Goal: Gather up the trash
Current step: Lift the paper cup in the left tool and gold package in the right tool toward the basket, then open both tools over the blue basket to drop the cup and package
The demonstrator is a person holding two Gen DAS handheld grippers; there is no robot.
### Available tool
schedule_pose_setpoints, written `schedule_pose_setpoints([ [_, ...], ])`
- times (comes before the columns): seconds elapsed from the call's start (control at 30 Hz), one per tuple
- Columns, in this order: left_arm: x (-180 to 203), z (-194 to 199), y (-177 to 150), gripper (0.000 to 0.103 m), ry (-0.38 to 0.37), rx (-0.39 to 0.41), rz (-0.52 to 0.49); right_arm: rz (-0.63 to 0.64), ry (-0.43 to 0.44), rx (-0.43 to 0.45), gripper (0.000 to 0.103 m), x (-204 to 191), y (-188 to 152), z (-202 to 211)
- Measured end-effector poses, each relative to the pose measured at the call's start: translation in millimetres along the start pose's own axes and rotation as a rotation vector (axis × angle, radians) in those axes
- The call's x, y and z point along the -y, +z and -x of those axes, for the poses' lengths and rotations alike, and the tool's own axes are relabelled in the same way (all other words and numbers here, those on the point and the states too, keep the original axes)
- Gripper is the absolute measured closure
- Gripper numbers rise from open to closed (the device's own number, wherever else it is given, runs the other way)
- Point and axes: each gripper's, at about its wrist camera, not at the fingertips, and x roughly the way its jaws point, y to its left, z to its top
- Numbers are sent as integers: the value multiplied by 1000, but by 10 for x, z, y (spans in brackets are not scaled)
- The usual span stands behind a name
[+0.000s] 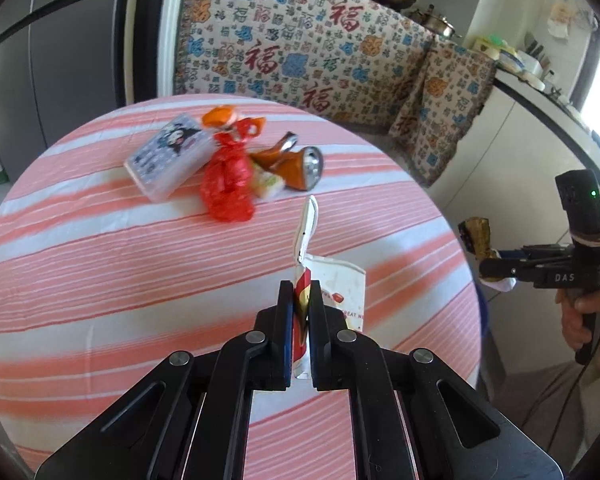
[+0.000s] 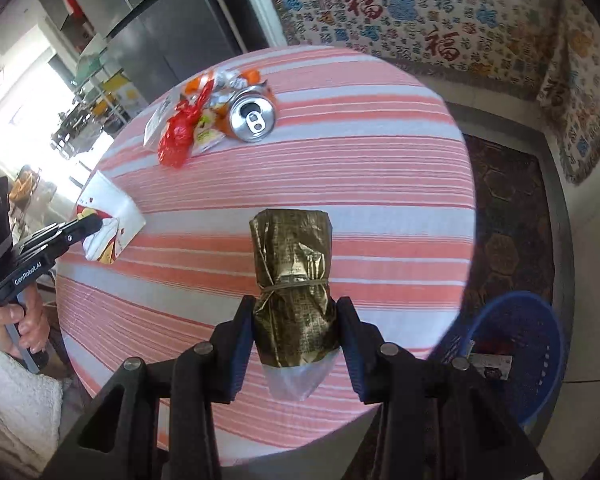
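1. right gripper (image 2: 296, 328): jaws closed on a wrapped bundle (image 2: 292, 276) in dark gold foil, tied with a band near its middle. the pads press its lower half on both sides. the bundle's long axis runs along the fingers, from 6 toward 12 o'clock in the right wrist view, and a clear plastic end pokes out below the pads.

2. left gripper (image 1: 300, 300): jaws shut tight on a flattened white carton (image 1: 340, 284) with red print. the carton stands on edge between the pads, and its torn flap rises toward 12 o'clock in the left wrist view.

3. blue basket (image 2: 540, 320): it sits on the floor off the table edge, at about 4 o'clock from the right gripper in the right wrist view. some scraps already lie inside.

4. governing relation, as a judgement: the basket lies to the right of the round table (image 2: 380, 168), so the right hand is the nearer one. the bundle needs to swing toward 4 o'clock and clear the table edge before release. the left hand is farther and likely has to cross over the table.

5. remaining on the table: a red bag (image 2: 176, 136), a can (image 2: 252, 118) on its side and small wrappers, clustered at 11 o'clock, well apart from both grippers. collection looks part done.
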Motion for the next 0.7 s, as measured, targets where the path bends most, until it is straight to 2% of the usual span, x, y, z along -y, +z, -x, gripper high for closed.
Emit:
schedule_pose_setpoints([
  [0.1, 468, -44, 75, 99, -55, -6, -35, -72, -21, 46, 62, 306, -75, 279],
  [0.27, 1356, -246, 221, 99, -145, -31, -114, -194, -131, 93, 62, 957, -242, 615],
  [0.43, 2256, -682, 252, 99, -230, -100, -167, -299, -235, 103, 62, 1571, -539, 801],
  [0.57, 2806, -1137, 223, 99, -252, -152, -187, -369, -284, 100, 62, 1985, -742, 837],
  [0.7, 3185, -1544, 184, 99, -259, -190, -191, -424, -308, 102, 62, 2342, -891, 815],
])
